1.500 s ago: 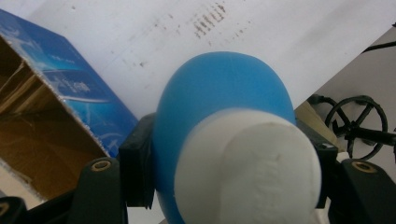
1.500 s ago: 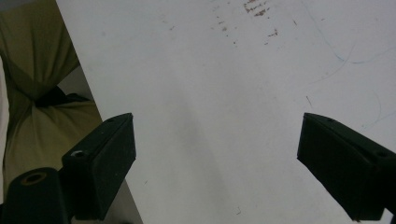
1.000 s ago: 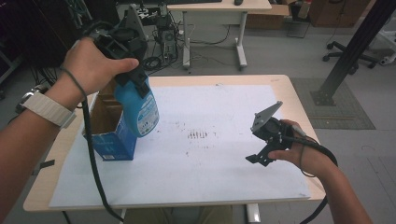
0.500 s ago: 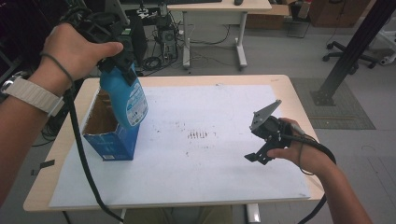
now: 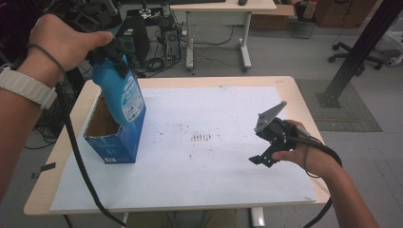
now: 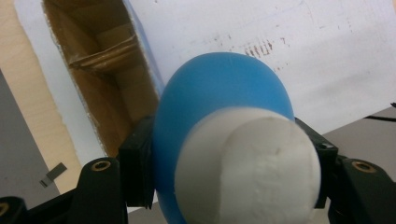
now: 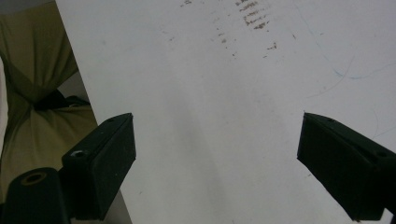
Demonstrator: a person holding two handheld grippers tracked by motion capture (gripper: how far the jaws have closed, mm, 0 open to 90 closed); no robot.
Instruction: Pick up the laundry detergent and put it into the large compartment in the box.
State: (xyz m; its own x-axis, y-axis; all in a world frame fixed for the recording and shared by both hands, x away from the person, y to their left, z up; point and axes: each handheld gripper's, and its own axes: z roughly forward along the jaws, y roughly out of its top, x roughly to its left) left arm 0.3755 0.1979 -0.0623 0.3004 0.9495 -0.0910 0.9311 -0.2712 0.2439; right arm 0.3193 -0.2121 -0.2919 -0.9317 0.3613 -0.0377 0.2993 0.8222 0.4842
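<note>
A blue bottle [image 5: 121,97] with a white cap [image 6: 250,170] hangs tilted above an open blue cardboard box [image 5: 111,137] at the table's left. My left gripper [image 5: 110,54] is shut on the bottle's neck; in the left gripper view both jaws press its blue shoulder [image 6: 219,93], and the box's brown inside [image 6: 107,79] lies below. The bottle's base is still level with the box rim. My right gripper [image 5: 266,142] rests low over the white sheet at the right, jaws wide open with nothing between them; the right gripper [image 7: 217,158] looks down on bare sheet.
A white sheet [image 5: 209,175] with dark smudges [image 5: 202,137] covers most of the wooden table [image 5: 294,90]. Another desk [image 5: 223,7], cables and a black post [image 5: 356,52] stand on the floor beyond. A cable [image 5: 78,161] trails from the left gripper across the table's left front.
The left hand has lifted the blue bottle up out of the box and tilted it. The right gripper has stayed where it was.
</note>
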